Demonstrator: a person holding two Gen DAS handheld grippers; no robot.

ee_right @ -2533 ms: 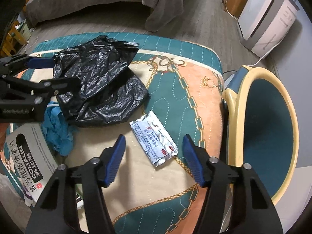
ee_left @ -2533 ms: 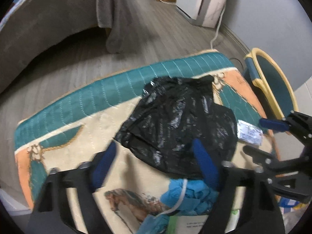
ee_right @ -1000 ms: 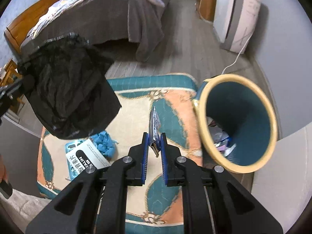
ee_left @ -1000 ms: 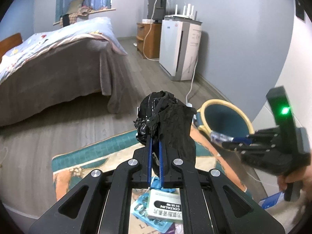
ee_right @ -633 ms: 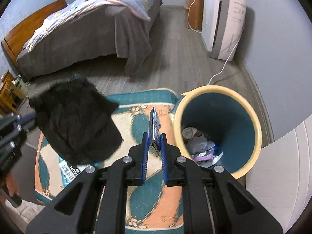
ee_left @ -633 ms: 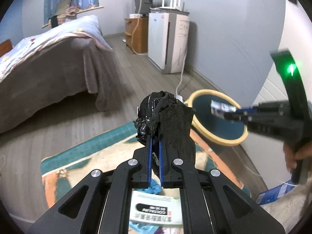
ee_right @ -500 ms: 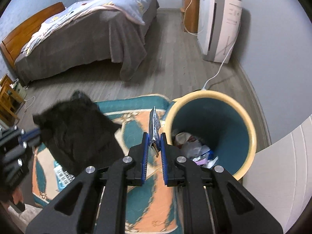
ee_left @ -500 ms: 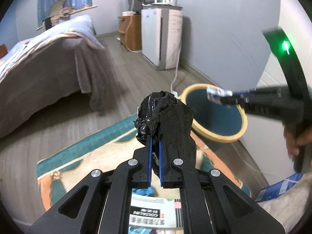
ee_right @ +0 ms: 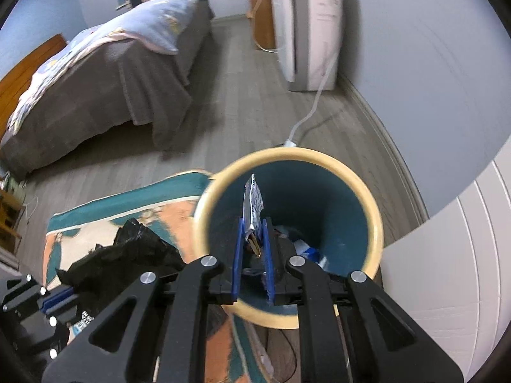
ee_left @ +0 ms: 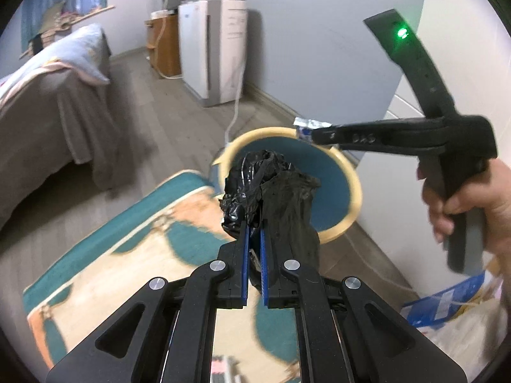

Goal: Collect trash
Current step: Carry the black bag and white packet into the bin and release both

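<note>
My left gripper (ee_left: 253, 228) is shut on a crumpled black plastic bag (ee_left: 271, 191), which hangs in front of the yellow-rimmed teal bin (ee_left: 351, 185). My right gripper (ee_right: 254, 223) is shut on a silvery foil packet (ee_right: 253, 202), held edge-on over the mouth of the bin (ee_right: 287, 156). In the left wrist view the right gripper (ee_left: 306, 132) reaches in from the right above the bin's far rim, a hand (ee_left: 469, 204) on its handle. The black bag (ee_right: 127, 252) and the left gripper's blue fingers (ee_right: 59, 296) show at lower left in the right wrist view. Some trash (ee_right: 306, 249) lies in the bin.
A patterned teal and orange rug (ee_left: 134, 239) lies on the grey wood floor. A bed with a grey cover (ee_right: 105, 86) stands to the left. A white appliance (ee_right: 306, 32) with a trailing cord (ee_right: 314, 108) stands by the wall behind the bin. A blue and white box (ee_left: 447, 300) lies at lower right.
Both grippers have swung with their loads from above the rug toward the bin. The foil packet now hangs over the bin's opening, and the black bag is at its near rim.
</note>
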